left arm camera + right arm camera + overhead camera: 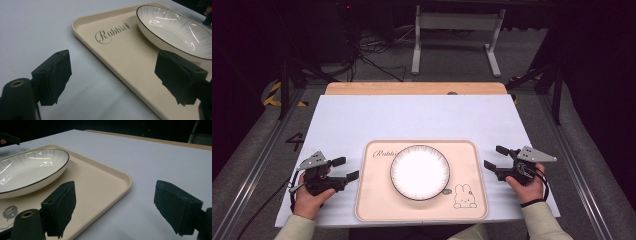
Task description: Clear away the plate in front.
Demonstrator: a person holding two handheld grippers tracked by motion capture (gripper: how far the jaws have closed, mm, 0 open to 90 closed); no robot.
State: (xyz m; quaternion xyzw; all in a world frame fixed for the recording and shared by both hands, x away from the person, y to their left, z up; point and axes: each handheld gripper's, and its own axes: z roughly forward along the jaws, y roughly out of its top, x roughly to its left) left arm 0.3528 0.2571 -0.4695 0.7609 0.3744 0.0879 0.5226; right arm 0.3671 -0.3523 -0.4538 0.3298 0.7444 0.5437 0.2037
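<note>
A beige tray (377, 200) with "Rabbit" lettering and a rabbit drawing lies near the front of the white table. On it rests a white plate (420, 172) with a thin dark rim. My left gripper (346, 169) sits just left of the tray, open, with nothing between its jaws. My right gripper (495, 157) sits just right of the tray, open and empty too. The left gripper view has the tray's edge (105, 65) and the plate (175, 32) between and beyond my left gripper (120, 80). In the right gripper view, my right gripper (120, 207) frames the tray's corner (125, 182) beside the plate (30, 167).
The white table top (422, 117) stretches bare behind the tray, with a wooden strip (412, 88) along its far edge. Beyond it stand a white metal frame (457, 30) and cables on the floor. Metal rails run along both sides of the table.
</note>
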